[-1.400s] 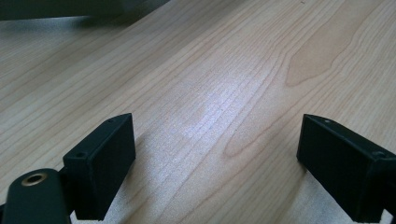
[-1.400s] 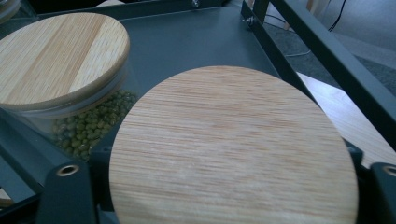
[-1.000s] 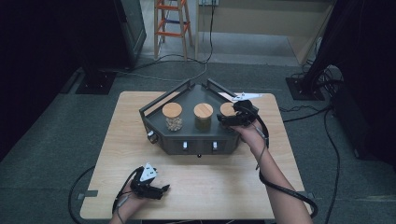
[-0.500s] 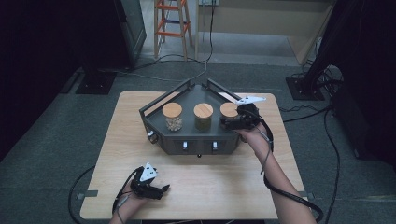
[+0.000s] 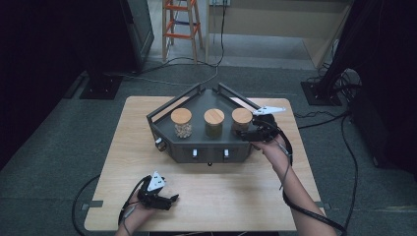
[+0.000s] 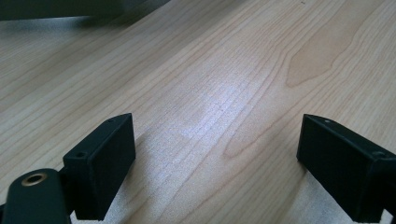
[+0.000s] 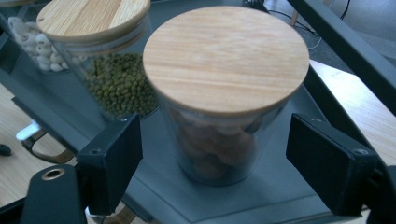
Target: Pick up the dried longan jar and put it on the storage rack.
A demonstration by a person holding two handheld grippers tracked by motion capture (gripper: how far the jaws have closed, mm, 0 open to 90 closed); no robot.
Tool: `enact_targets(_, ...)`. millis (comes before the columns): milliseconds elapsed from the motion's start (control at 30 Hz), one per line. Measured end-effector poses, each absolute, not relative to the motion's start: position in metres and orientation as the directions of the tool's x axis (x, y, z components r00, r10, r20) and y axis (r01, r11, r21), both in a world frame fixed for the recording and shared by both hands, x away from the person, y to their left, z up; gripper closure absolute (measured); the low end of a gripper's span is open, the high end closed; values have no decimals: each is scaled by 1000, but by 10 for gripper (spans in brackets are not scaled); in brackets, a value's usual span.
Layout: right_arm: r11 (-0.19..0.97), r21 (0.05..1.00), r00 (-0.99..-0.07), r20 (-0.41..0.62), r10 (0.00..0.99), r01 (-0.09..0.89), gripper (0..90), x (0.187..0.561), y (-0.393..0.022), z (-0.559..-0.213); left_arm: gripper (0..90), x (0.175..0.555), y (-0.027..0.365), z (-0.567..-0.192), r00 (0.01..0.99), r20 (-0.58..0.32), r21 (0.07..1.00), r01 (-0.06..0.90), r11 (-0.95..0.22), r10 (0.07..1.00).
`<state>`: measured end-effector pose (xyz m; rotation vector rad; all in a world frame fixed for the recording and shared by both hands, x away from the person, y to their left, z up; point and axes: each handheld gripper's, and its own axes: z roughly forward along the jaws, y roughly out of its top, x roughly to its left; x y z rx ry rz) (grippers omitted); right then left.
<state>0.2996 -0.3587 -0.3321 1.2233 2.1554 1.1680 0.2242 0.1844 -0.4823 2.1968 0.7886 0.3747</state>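
Observation:
A dark grey tray (image 5: pixel 162 129) holds three glass jars with round wooden lids. In the high view my right gripper (image 5: pixel 249 132) is at the right jar (image 5: pixel 241 118). Its own view shows that jar (image 7: pixel 224 93), filled with brown pieces, standing between the jaws; my right gripper (image 7: pixel 215 127) is open, with a gap on each side. The middle jar (image 7: pixel 116 84) holds green beans and the far jar (image 7: pixel 25 32) holds white ones. My left gripper (image 5: pixel 171 199) rests low near the table's front left. It is open over bare wood (image 6: pixel 215 122).
The tray has raised rails (image 7: pixel 345 46) along its back edges and two small switches (image 5: pixel 195 153) on its front face. The wooden table (image 5: pixel 255 196) is bare in front of the tray. Cables (image 5: pixel 344 147) trail across the floor at right.
My right gripper has shifted slightly toward the near side, staying at the right jar. The left gripper has not moved.

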Motion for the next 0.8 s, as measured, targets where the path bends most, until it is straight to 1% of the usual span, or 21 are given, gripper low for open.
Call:
enact_targets(467,285,808,-554,60,831,516,185,290,-360,-332,115,224,184,-482,767,19,742,420,-523,642)
enact_targets(600,301,804,-556,45,830,513,185,286,-358,-333,115,224,184,-482,766,18,742,420,-522,642)
enact_targets(800,297,803,-563,56,825,516,185,284,-361,-334,115,224,184,-482,766,20,742,419,-523,642)
